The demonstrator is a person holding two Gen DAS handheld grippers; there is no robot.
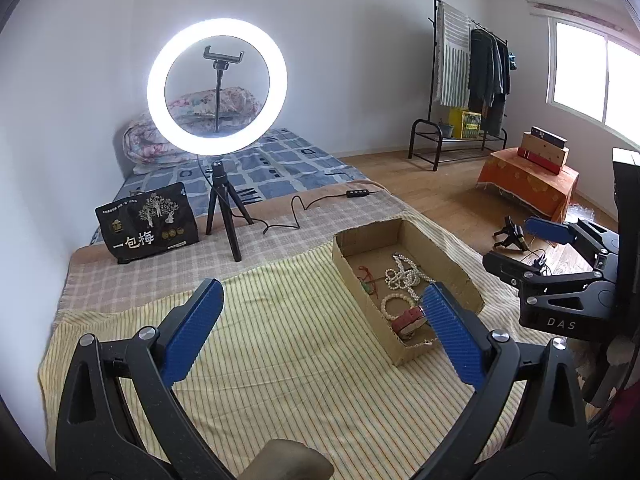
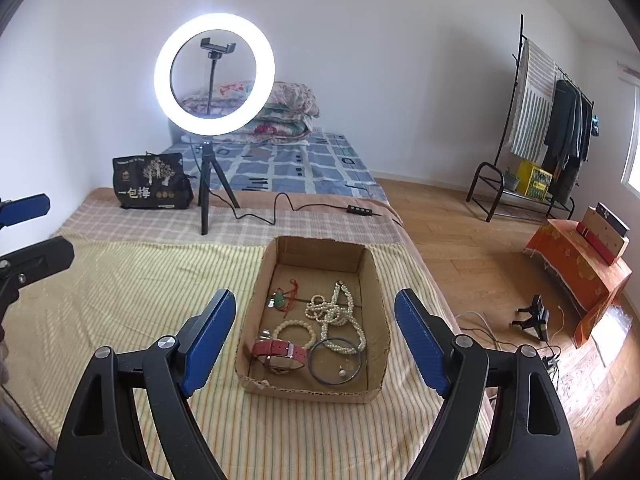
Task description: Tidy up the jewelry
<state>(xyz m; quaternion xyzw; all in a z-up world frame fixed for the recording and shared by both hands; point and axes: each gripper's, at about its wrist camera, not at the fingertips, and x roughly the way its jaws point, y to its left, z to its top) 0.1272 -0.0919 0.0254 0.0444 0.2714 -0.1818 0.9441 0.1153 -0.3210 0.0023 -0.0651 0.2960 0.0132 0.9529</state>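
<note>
An open cardboard box (image 2: 372,280) (image 1: 448,256) sits on the striped yellow cloth (image 2: 120,288). In it lie a pearl necklace (image 2: 340,316) (image 1: 404,276), a bead bracelet (image 2: 296,332), a red-strap watch (image 2: 280,354) (image 1: 408,318), a dark bangle (image 2: 336,360) and a green pendant on red cord (image 2: 280,298). My right gripper (image 2: 316,320) is open and empty, above the box's near end. My left gripper (image 1: 324,308) is open and empty, left of the box. The right gripper also shows in the left wrist view (image 1: 516,240).
A lit ring light on a tripod (image 2: 214,76) and a black bag (image 2: 150,186) stand at the cloth's far edge, with a cable and switch (image 2: 356,209). Right of the bed are wooden floor, a clothes rack (image 2: 552,128) and an orange-covered stand (image 2: 580,276).
</note>
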